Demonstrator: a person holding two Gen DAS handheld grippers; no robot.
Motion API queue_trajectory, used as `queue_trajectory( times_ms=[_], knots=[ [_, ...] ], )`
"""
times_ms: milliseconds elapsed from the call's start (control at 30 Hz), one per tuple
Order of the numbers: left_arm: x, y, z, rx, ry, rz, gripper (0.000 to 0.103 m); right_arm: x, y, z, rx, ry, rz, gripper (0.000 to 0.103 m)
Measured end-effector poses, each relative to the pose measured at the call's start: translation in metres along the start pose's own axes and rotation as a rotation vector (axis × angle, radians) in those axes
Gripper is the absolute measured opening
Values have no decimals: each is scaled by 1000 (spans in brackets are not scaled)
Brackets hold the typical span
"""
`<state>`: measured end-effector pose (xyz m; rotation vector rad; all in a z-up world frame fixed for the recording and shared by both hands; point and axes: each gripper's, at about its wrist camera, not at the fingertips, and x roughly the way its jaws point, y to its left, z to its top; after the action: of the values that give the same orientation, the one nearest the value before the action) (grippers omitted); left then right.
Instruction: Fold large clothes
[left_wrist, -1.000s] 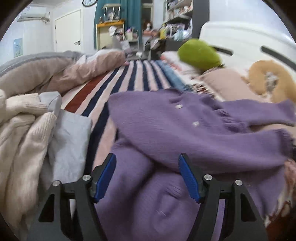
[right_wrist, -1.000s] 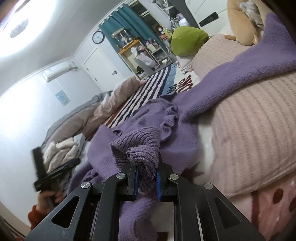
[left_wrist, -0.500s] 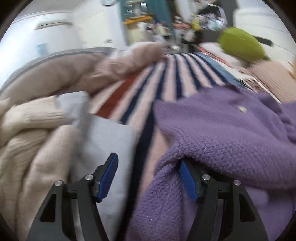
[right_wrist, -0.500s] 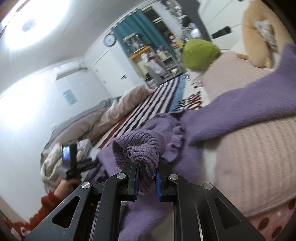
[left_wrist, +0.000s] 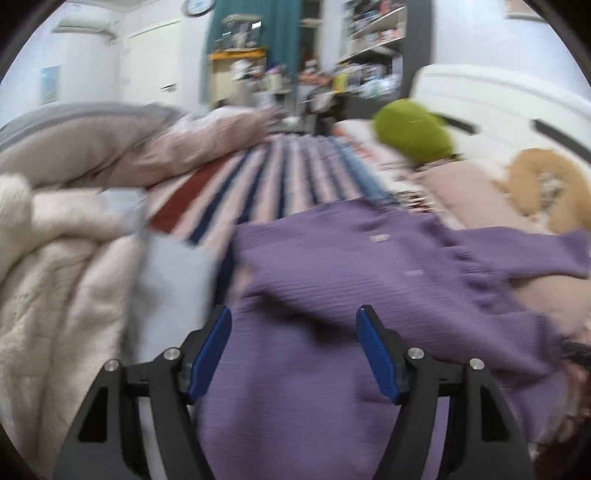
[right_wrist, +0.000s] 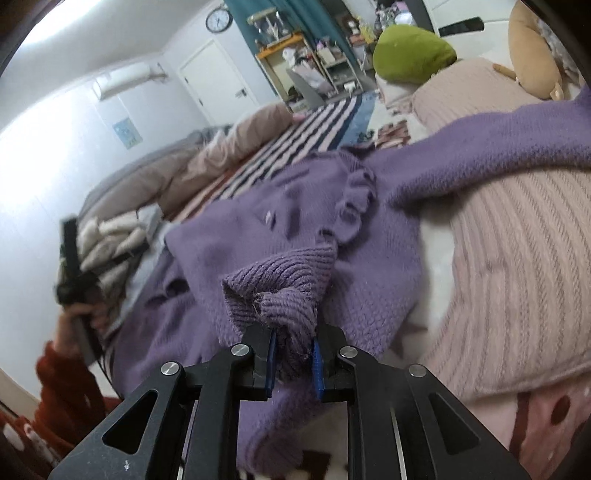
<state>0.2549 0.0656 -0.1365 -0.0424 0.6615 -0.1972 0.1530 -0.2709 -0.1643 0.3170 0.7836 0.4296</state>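
Observation:
A purple knit cardigan (left_wrist: 369, 280) lies spread on the bed, with small buttons down its front. It also shows in the right wrist view (right_wrist: 295, 221), one sleeve stretched over a pink ribbed pillow (right_wrist: 517, 258). My left gripper (left_wrist: 293, 350) is open and empty, just above the cardigan's near part. My right gripper (right_wrist: 293, 350) is shut on the ribbed cuff (right_wrist: 280, 288) of the cardigan's other sleeve and holds it above the body. The left gripper (right_wrist: 74, 273) shows in a hand at the left of the right wrist view.
A cream knit sweater (left_wrist: 55, 295) and a pale grey cloth (left_wrist: 170, 273) lie left of the cardigan. A striped blanket (left_wrist: 295, 173) runs up the bed. A green cushion (left_wrist: 410, 129) and a tan plush toy (left_wrist: 546, 184) sit at the right.
My left gripper pulled back from the cardigan's left edge and now sits over its near part, still open. My right gripper kept hold of the cuff and shifted slightly.

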Motion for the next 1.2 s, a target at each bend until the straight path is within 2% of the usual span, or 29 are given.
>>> queue_trajectory(
  times_ms=[100, 167, 200, 300, 367, 467, 567, 600, 633, 667, 767, 867, 933, 1067, 1200],
  knots=[
    [-9, -31, 5, 52, -12, -88, 69, -10, 3, -8, -17, 3, -28, 29],
    [-15, -49, 3, 87, -15, -116, 70, -28, 5, -14, -27, -31, -55, 51],
    [-19, -58, 1, 102, -19, -135, 70, -34, 5, -15, -31, -42, -63, 55],
    [-28, -72, -7, 125, -34, -162, 76, -48, 1, -26, -5, -19, -82, 61],
    [-29, -79, -13, 128, -31, -160, 76, -43, -2, -36, 37, 40, -43, 68],
    [-34, -80, -27, 118, -13, -164, 76, -29, -2, -49, 105, 74, 71, 68],
    [-35, -78, -39, 101, 13, -172, 76, -7, 2, -54, 119, 88, 117, 68],
    [-37, -78, -42, 97, 17, -171, 76, -1, 4, -54, 109, 94, 109, 66],
    [-38, -77, -45, 94, 19, -171, 76, 4, 4, -55, 94, 93, 99, 44],
    [-40, -76, -48, 89, 22, -168, 76, 8, 5, -54, 78, 91, 69, 6],
    [-48, -69, -54, 81, 21, -168, 76, -8, 6, -51, 69, 34, 41, 4],
    [-53, -66, -56, 77, 18, -173, 76, -37, 14, -49, -6, 9, -1, 3],
    [-55, -66, -60, 80, 19, -179, 76, -49, 13, -55, -18, 30, -28, 3],
    [-55, -67, -69, 81, 28, -186, 76, -51, -7, -75, 43, 85, -58, 3],
    [-53, -68, -75, 78, 41, -187, 76, -44, -19, -96, 115, 116, -7, 2]
  ],
)
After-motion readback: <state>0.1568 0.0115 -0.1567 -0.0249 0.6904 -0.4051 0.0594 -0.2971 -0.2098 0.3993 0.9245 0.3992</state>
